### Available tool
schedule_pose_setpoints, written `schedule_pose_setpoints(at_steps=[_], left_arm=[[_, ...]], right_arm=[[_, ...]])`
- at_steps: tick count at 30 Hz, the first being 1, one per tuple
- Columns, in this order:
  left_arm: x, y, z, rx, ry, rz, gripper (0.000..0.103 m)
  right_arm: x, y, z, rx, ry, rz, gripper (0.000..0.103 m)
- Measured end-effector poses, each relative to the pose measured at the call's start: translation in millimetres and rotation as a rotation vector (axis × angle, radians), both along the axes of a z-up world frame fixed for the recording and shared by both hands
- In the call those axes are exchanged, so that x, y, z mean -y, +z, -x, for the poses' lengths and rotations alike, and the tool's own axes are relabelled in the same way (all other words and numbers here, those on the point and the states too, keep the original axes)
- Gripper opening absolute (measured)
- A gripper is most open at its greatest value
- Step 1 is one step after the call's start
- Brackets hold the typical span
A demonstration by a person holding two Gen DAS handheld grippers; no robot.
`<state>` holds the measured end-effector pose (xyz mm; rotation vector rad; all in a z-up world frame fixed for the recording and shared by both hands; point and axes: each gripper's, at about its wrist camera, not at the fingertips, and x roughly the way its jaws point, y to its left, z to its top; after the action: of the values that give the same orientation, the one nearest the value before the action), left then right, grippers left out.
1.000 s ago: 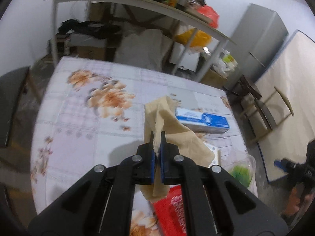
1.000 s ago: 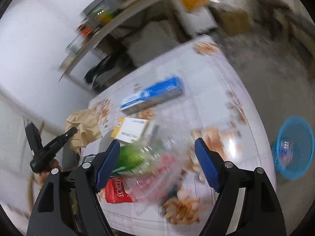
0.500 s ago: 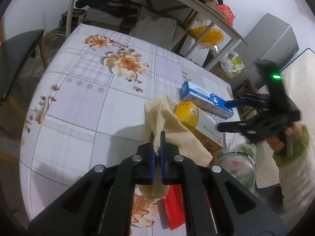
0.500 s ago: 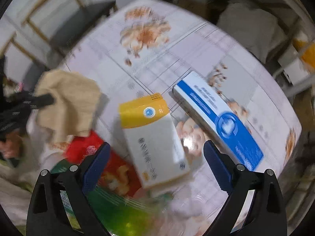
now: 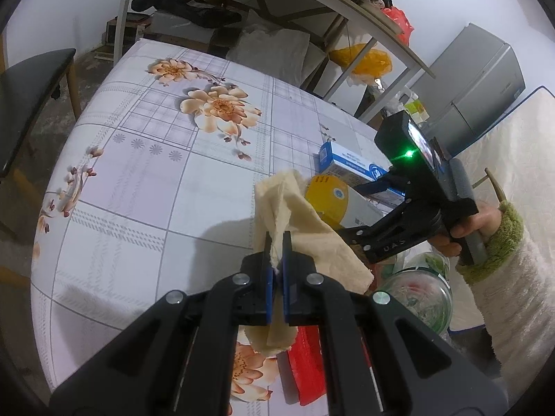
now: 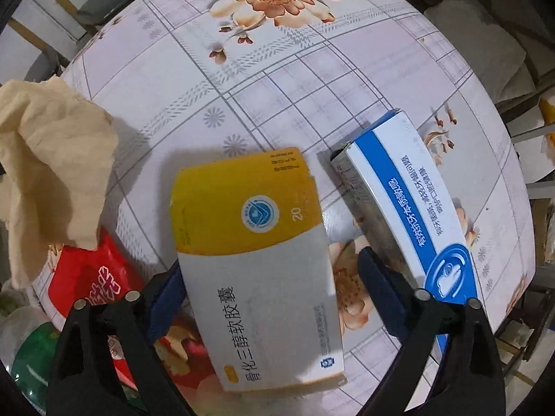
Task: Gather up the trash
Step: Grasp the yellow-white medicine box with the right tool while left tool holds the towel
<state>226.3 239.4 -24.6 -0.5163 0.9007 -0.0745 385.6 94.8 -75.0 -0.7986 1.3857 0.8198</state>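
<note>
The left tool is clenched on a crumpled beige paper napkin, soft and creased, pinched between its blue-padded fingers and held above the bench. The napkin spills out both ends of the grip; its lower end hangs behind the tool's black body and is partly hidden. From the right wrist view the same napkin bulges at the left edge, cut off by the frame.

The right tool stands wide apart, its fingers on either side of a flat cardboard box with a yellow upper band, white lower face and a round blue emblem. The left finger looks close to the box's edge; whether it touches is unclear. The right finger sits apart from it, in the gap beside a long blue-and-white carton with a glossy grey side.

The bench wears a smooth plastic cloth printed with lilac checks and orange flowers. A shiny red packet lies half under the napkin and the yellow box. At the lower left, a clear crinkled plastic container with green inside is mostly hidden behind the tool; in the left wrist view its contents stay hard to make out.
</note>
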Motion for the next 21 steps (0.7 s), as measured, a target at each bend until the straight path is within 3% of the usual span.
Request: schedule_pose_setpoints(at_steps=[2, 11, 21], left_arm=[[-1, 0, -1, 0.003, 0.003, -0.001, 0.003], [-6, 11, 5, 0.034, 0.037, -0.011, 0.003], [-14, 57, 24, 0.146, 0.079, -0.053, 0.003]], right_arm=[[1, 1, 0, -0.002, -0.005, -0.012, 0.072], [8, 41, 1, 0.084, -0.031, -0.115, 0.072], [30, 113, 10, 0.257, -0.177, -0.326, 0.072]])
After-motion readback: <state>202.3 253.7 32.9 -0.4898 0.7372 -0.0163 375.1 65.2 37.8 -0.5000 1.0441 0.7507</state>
